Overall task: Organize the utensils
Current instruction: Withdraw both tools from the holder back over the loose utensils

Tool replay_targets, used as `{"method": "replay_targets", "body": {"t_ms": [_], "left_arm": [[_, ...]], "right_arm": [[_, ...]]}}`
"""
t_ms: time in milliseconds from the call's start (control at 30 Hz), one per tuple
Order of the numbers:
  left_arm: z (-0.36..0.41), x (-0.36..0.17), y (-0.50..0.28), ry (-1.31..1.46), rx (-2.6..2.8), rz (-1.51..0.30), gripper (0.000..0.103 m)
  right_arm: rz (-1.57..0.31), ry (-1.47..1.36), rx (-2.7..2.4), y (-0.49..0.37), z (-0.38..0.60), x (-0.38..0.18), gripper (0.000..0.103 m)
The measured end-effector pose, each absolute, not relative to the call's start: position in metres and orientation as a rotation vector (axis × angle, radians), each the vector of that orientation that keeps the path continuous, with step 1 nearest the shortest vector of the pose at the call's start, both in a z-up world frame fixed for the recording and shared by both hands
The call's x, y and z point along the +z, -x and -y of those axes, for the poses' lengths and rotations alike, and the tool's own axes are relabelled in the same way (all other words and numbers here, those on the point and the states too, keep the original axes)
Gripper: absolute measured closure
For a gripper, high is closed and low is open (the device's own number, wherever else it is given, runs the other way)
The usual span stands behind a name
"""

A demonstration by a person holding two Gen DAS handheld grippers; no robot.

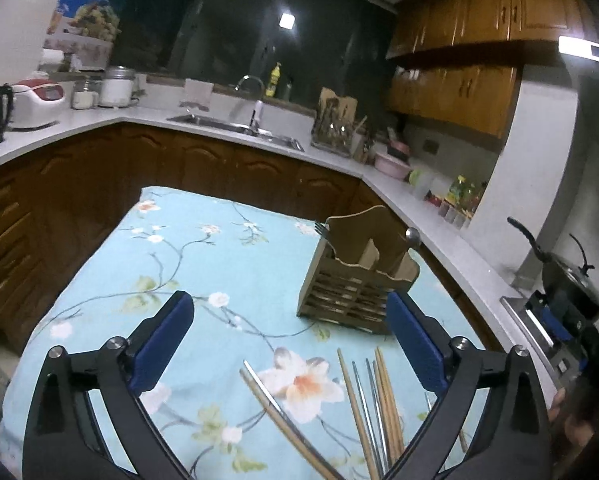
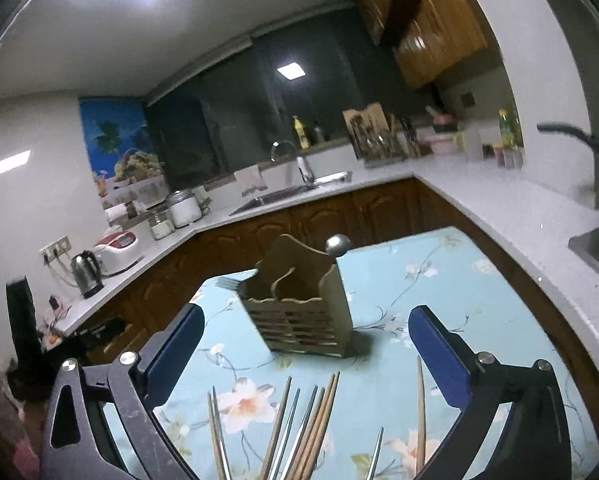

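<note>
Left gripper and right gripper spread wide, empty, over floral tablecloth, wooden caddy, kitchen counter behind

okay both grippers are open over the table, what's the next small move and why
Probably lower the right gripper onto the loose chopsticks and close on one. Both sets of jaws stand open and empty, the chopsticks lie on the cloth, and the wooden holder already holds a fork and a spoon.
</note>
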State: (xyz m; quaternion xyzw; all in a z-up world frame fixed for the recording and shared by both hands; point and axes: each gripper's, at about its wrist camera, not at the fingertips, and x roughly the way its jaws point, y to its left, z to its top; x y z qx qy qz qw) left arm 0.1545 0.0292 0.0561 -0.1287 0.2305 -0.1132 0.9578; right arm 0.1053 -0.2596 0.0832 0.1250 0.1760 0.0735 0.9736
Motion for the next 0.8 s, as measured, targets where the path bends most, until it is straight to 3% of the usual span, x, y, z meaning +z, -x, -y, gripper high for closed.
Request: {"method": "replay_targets", "body": {"t_ms": [233,800], "left_arm": [[-0.026,0.034,-0.115,0.236,-0.22,-0.474,0.002],[-0.028,-0.027,-0.125,0.278,-0.16,-0.753,0.005]], "right_arm": [[-0.271,-0.097,0.098,-0.049,0.236,0.06,0.0],[-0.541,-0.234,0.075,-0.06,0.255,0.001,0.001]]}}
